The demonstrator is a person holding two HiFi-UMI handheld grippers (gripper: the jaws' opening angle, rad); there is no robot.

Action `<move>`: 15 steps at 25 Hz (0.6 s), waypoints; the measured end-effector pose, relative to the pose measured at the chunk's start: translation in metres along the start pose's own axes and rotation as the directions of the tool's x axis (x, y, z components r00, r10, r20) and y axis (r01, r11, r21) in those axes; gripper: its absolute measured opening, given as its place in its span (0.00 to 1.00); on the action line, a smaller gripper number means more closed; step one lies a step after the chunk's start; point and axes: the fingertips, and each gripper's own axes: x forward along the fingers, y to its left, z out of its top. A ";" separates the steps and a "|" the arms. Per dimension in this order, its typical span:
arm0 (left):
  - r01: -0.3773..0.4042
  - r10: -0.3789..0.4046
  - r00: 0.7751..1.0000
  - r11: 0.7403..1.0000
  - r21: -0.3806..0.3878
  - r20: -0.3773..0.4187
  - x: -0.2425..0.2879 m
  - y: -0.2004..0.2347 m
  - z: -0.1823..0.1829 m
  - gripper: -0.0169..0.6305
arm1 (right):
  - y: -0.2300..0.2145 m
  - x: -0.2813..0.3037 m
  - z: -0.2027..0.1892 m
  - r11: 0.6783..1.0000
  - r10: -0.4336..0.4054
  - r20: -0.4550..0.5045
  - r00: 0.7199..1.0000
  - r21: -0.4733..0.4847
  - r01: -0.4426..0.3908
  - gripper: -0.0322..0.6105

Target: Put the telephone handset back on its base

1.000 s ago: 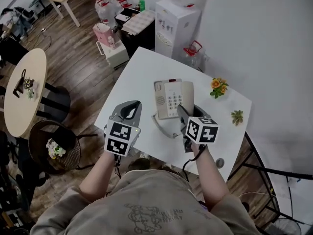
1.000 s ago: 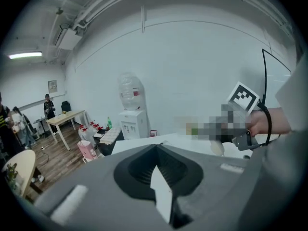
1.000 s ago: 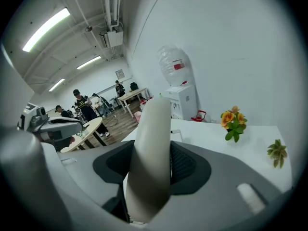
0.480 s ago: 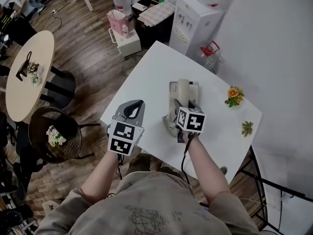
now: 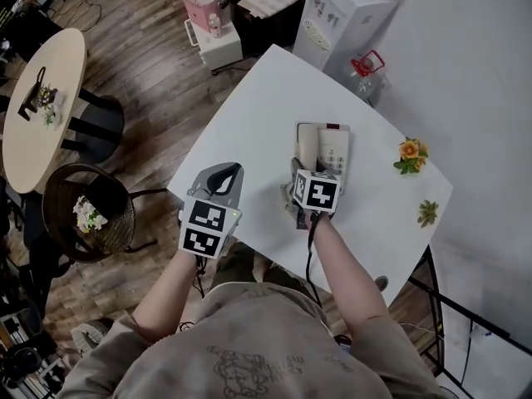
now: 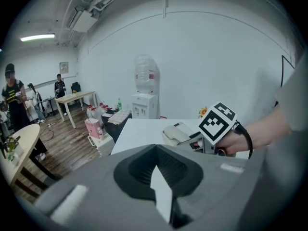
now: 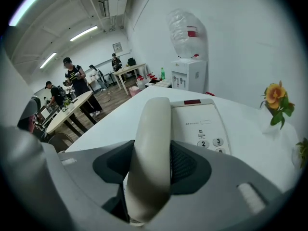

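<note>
Cream, curved handset (image 7: 155, 119) clamped in R tool (image 7: 153, 146), over the 9 o'clock side of the base (image 7: 204, 121). L tool (image 6: 156, 150) closed, empty. Bare desk (image 5: 249, 115) at 10 o'clock, near edge at 6.

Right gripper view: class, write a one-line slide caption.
Right gripper clamps the cream handset, lined up along the left of the telephone base on the white table.

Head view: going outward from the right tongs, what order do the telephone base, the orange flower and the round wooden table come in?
1. Telephone base, directly ahead of the right tongs, which grip the telephone handset.
2. Orange flower, off to the right on the white table.
3. Round wooden table, far left across the floor.
</note>
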 end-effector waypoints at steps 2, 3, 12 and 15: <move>0.002 -0.002 1.000 1.000 -0.011 -0.004 0.000 0.001 -0.003 0.03 | 0.000 0.007 -0.002 1.000 -0.008 0.002 1.000 -0.010 0.008 0.43; 0.004 -0.004 1.000 1.000 -0.016 -0.006 0.000 0.001 -0.004 0.03 | -0.001 0.009 -0.003 1.000 -0.015 0.005 1.000 -0.014 0.015 0.43; 0.016 -0.016 1.000 1.000 -0.024 -0.026 0.004 0.004 -0.014 0.03 | 0.001 0.014 -0.004 0.998 -0.023 0.021 1.000 -0.055 0.024 0.44; 0.025 -0.025 0.999 0.999 -0.024 -0.026 0.002 0.001 -0.014 0.03 | 0.005 0.014 -0.005 0.997 -0.019 0.005 1.000 -0.071 0.019 0.52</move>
